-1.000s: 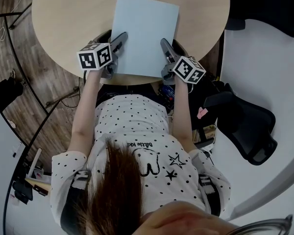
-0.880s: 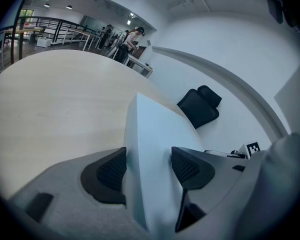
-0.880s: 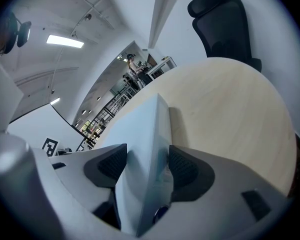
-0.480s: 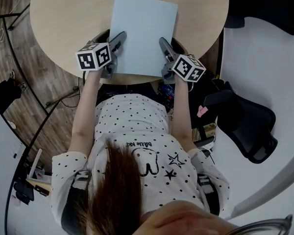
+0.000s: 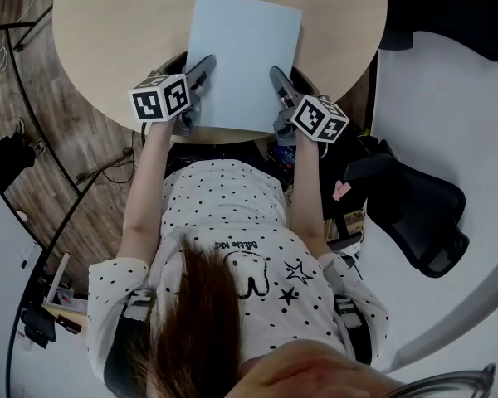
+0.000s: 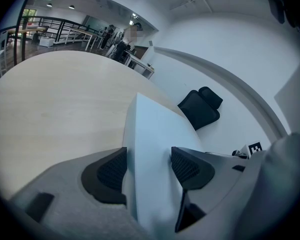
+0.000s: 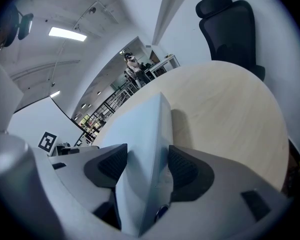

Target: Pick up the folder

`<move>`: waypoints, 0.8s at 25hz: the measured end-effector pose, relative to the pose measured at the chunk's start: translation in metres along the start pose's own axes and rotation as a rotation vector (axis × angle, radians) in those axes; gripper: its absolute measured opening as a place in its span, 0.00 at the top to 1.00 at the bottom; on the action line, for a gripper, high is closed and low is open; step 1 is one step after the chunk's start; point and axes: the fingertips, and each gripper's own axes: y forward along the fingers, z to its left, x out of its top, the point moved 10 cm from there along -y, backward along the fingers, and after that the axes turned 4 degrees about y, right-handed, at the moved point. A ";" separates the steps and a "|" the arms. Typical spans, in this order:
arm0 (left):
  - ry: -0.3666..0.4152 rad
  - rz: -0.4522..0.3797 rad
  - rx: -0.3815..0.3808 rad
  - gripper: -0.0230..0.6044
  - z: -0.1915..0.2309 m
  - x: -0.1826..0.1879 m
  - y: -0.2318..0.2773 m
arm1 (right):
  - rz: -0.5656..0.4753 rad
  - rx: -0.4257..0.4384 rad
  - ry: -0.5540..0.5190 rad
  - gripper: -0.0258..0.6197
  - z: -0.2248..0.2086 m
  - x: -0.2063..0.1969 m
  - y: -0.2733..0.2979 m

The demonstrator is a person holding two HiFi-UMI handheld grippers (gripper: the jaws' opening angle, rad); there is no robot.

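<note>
Grip check first. Left gripper (image 6: 149, 170): pads closed on folder (image 5: 243, 56) at its near left edge, with the sheet filling the gap between the pads. Right gripper (image 7: 146, 168): likewise clamped, on the near right edge; the folder bows into a ridge between its pads. Folder otherwise rests on table (image 5: 108, 31), long side running away from the person, near end close to the table rim. Its right edge casts a shadow on the wood, so that side looks slightly raised.

Step in hand, as judged: the lift. Both grips sit at one end, so the far end will likely droop or drag. Raise both grippers together, level and at equal pace. Hold their spacing fixed so the sheet neither buckles nor pulls out of a pad. Cover looks thin and smooth; slip is the main risk, so no jerks.

Surroundings: nothing else shows on the table, and nothing blocks a straight upward lift. Chair (image 5: 415, 214) stands on the floor to the right, well apart.
</note>
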 end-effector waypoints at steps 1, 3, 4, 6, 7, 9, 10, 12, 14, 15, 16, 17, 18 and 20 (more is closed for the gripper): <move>-0.002 0.001 0.001 0.52 -0.001 0.000 0.000 | 0.001 -0.002 -0.002 0.56 0.000 0.000 -0.001; -0.004 -0.001 0.006 0.52 -0.002 -0.001 -0.001 | 0.000 -0.004 -0.006 0.56 0.001 0.000 -0.002; -0.004 -0.004 0.008 0.52 -0.003 -0.001 -0.002 | -0.002 -0.003 -0.007 0.56 0.001 0.000 -0.002; -0.003 -0.014 0.011 0.52 -0.003 0.001 -0.004 | -0.005 0.001 -0.011 0.56 0.003 0.000 -0.003; -0.002 -0.021 0.013 0.52 -0.003 0.001 -0.005 | -0.007 0.003 -0.014 0.56 0.005 0.000 -0.003; -0.003 -0.035 0.013 0.52 -0.003 0.003 -0.011 | -0.013 0.006 -0.022 0.56 0.010 0.000 -0.005; -0.003 -0.042 0.013 0.52 -0.003 0.004 -0.014 | -0.016 0.007 -0.026 0.56 0.014 -0.001 -0.006; -0.001 -0.059 0.011 0.52 -0.003 0.006 -0.020 | -0.022 0.011 -0.033 0.56 0.020 -0.002 -0.009; 0.000 -0.075 0.006 0.52 -0.003 0.007 -0.025 | -0.028 0.013 -0.041 0.56 0.024 -0.002 -0.011; 0.002 -0.080 0.003 0.52 -0.004 0.008 -0.027 | -0.030 0.014 -0.044 0.56 0.026 -0.001 -0.012; 0.003 -0.085 0.000 0.52 -0.004 0.010 -0.029 | -0.031 0.015 -0.046 0.56 0.027 -0.001 -0.012; 0.003 -0.091 -0.003 0.52 -0.004 0.011 -0.031 | -0.033 0.015 -0.048 0.56 0.028 -0.001 -0.013; 0.004 -0.096 -0.006 0.52 -0.005 0.012 -0.032 | -0.034 0.016 -0.051 0.56 0.029 0.000 -0.014; 0.010 -0.109 -0.008 0.52 -0.007 0.014 -0.036 | -0.042 0.019 -0.055 0.56 0.032 0.001 -0.015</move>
